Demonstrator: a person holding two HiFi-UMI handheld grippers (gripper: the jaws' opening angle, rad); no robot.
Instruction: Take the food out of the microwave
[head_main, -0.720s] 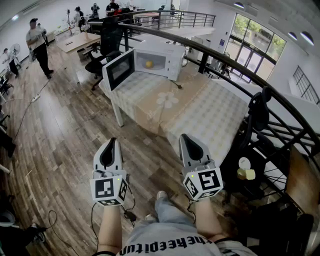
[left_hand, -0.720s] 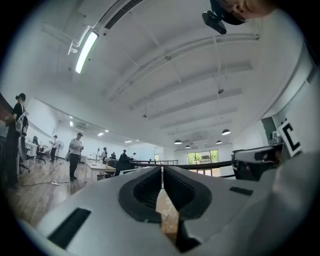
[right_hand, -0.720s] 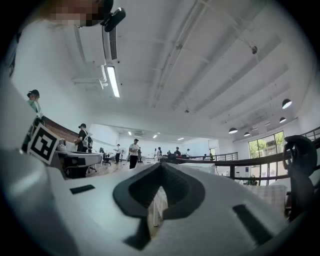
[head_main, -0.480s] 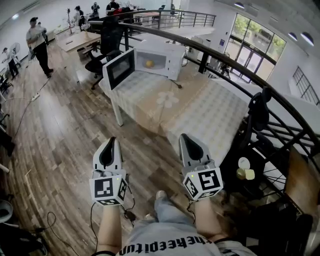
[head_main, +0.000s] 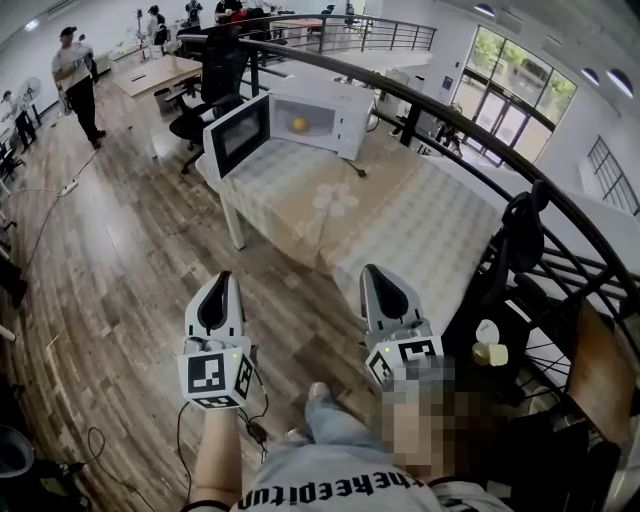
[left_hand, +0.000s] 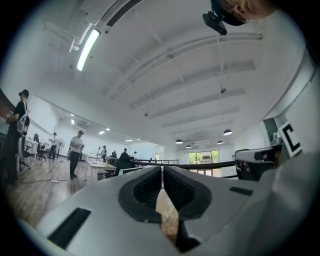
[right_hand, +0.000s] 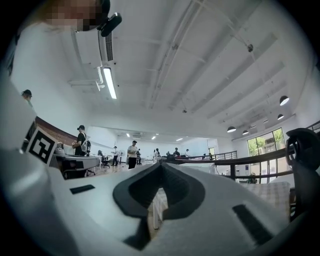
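The food (head_main: 298, 125), a small round yellow item, sits inside the white box-shaped microwave oven (head_main: 335, 110). What kind of food it is cannot be made out from here. The oven's dark-windowed door (head_main: 238, 137) stands swung wide open toward the left, so the lit cavity is in plain sight. The oven stands at the far left corner of the surface (head_main: 400, 230), a long table under a beige and white checked cloth with a pale flower print near its middle. The rest of the cloth lies between the oven and the near edge.

Both grippers are well short of the near edge, over the brown wood-plank floor (head_main: 120, 260). The left gripper (head_main: 221, 285), white with a black-and-white marker cube at its base, points toward the surface. Its dark ribbed fingers (left_hand: 145, 187) are pressed together with nothing between them. The right gripper (head_main: 371, 275), of the same make, is held level with it and just off the near edge. Its fingers (right_hand: 177, 187) meet at the tips and are likewise empty.

A curved black metal railing (head_main: 470, 140) runs along the far side of the surface. A black office chair (head_main: 215, 80) stands just beyond the oven. A person in a white shirt and dark trousers (head_main: 78, 85) stands on the floor far off to the left.
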